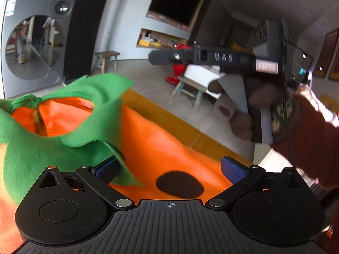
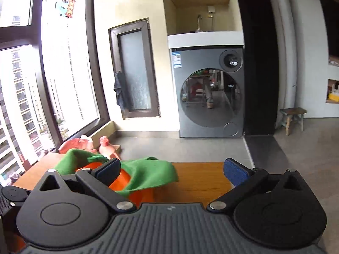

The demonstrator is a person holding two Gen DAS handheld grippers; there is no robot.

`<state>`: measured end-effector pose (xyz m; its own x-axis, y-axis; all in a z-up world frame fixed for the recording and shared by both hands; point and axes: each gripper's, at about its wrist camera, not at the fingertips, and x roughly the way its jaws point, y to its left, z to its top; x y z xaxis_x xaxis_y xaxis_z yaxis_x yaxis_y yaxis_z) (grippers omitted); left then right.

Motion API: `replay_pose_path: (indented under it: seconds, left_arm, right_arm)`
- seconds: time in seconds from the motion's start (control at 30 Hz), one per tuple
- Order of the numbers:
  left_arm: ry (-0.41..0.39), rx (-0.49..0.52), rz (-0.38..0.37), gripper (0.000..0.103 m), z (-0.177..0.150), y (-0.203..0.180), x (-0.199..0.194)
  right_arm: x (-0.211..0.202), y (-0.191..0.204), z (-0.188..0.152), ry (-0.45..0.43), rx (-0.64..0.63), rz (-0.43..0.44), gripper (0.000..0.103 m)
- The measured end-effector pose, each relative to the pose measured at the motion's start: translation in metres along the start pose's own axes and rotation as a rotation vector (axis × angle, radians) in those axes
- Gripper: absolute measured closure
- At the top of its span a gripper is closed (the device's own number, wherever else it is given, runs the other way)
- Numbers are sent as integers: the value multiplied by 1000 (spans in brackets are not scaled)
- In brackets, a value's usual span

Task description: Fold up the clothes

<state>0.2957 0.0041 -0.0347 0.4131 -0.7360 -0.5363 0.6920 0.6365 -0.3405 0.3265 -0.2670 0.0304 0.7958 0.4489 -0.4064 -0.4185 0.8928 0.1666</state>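
My left gripper (image 1: 170, 169) gapes over flat orange fleece (image 1: 169, 144), open there; the raised green felt collar (image 1: 63, 131) crowds its left finger. Upper right, my other black gripper (image 1: 211, 58) bars the way.

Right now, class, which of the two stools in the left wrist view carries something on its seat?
The pale green-legged stool near the red object, with a white tub on top. The brown wooden stool by the black curtain has a bare seat.
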Motion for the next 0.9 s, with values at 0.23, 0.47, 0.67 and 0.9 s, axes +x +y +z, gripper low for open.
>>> replay_pose_path:
  seconds: [0.23,0.47,0.67,0.9]
  left_arm:
    - [-14,11,-32,0,-15,-3,-24]
    - [-82,-116,58,0,-5,21,-41]
    - [-80,-81,32,0,1,13,-32]
    - [2,6,-18,0,9,-12,15]
  right_arm:
    - [26,7,-8,143,226,277,0]
    - [74,-9,-30,329,589,386,0]
    - [36,-19,-11,93,691,719,0]
    - [-1,-14,15,9,443,479,0]
